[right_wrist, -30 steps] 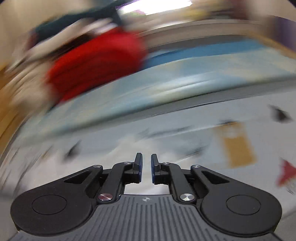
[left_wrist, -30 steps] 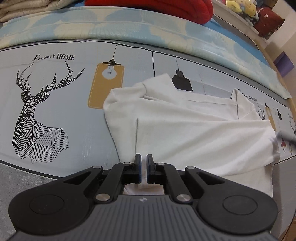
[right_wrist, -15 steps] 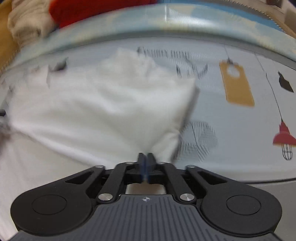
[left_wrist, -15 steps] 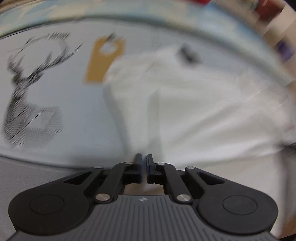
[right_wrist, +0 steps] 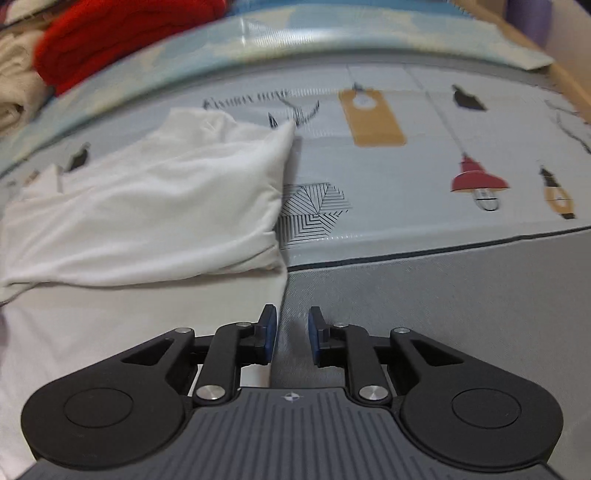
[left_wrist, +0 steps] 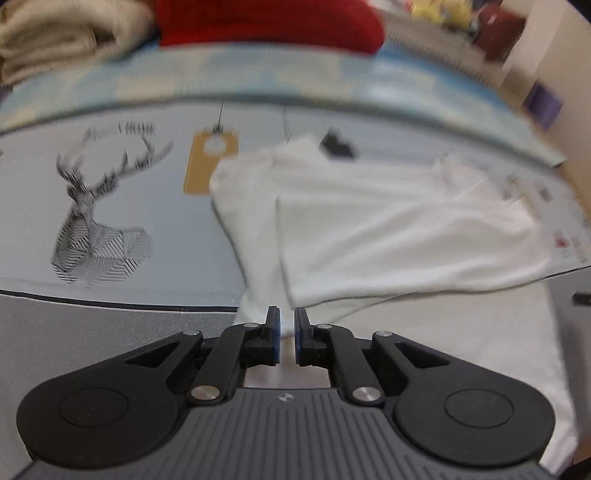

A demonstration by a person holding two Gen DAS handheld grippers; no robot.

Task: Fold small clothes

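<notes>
Item: white garment, partly folded, spread on the printed mat and over its near border onto the grey cloth in front. An upper layer was doubled across a flat lower layer; the long axis ran side to side across both views.

Left edge: a narrow band of the lower layer ran down to the left gripper. Its jaws stood slightly parted, having just eased apart; white fabric showed in the gap, but whether the pads pressed on it could not be told.

Right edge: the garment's near right hem lay just left of the right gripper. Its jaws had just been opening and stood a little apart over grey cloth, nothing between them, the hem edge beside the left finger.

Judgement: each gripper sat at its own near corner, the garment lying forward of both; neither was clearly nearer.

Surroundings: deer print, red knit, beige folded textiles beyond the mat.
</notes>
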